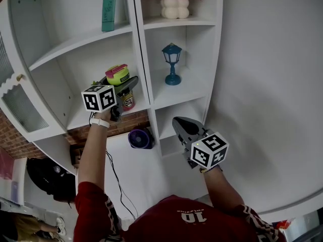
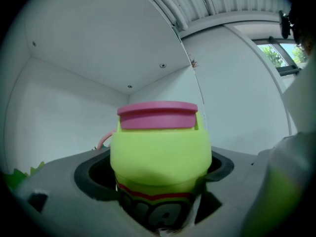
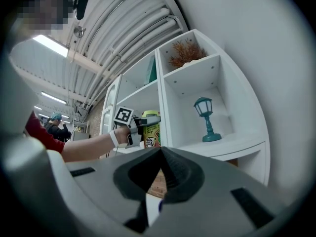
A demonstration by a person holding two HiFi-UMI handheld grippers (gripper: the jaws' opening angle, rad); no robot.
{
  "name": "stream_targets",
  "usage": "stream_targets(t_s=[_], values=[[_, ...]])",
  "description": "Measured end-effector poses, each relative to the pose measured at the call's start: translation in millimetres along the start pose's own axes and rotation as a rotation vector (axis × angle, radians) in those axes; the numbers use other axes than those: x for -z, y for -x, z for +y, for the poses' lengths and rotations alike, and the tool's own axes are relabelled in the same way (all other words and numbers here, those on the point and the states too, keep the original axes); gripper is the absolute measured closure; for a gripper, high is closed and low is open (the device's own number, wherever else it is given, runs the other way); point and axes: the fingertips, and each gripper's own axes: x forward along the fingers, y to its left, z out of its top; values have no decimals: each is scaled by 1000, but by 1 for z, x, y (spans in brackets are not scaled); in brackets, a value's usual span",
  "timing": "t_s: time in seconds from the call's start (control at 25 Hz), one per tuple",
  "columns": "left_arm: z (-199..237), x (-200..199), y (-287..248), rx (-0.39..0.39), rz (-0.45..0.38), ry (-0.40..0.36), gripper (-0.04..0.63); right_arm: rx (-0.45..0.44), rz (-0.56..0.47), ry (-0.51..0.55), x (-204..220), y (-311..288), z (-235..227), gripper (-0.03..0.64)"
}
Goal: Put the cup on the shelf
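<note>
- Two claws, two states: your left claw [image 1: 128, 84] is released, with the cup [image 1: 121, 79] between its jaws. Your right claw [image 1: 177, 121] is clenched on nothing, apart from the shelf [image 1: 78, 116].
- Only the head view shows the cup standing on the left middle board, with the blue lantern [image 1: 172, 63] in the next compartment.
- Only the left gripper view shows the pink lid [image 2: 157, 115] on the yellow-green top.
- In the right gripper view, the cup's label [image 3: 151, 142] reads "BIG"; the rest is too small. Your red shirt [image 1: 194, 217] carries "10".
</note>
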Motion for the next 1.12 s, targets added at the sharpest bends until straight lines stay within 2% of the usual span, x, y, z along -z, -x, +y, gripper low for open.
stream_targets(t_s=[0.52, 0.8, 1.12], values=[[7, 2, 14, -90, 27, -13, 115, -13, -4, -32, 4, 11, -7, 611], [6, 5, 26, -121, 39, -50, 118, -33, -18, -55, 4, 14, -3, 611], [7, 7, 46, -140, 29, -30, 120, -61, -16, -74, 4, 15, 5, 611]])
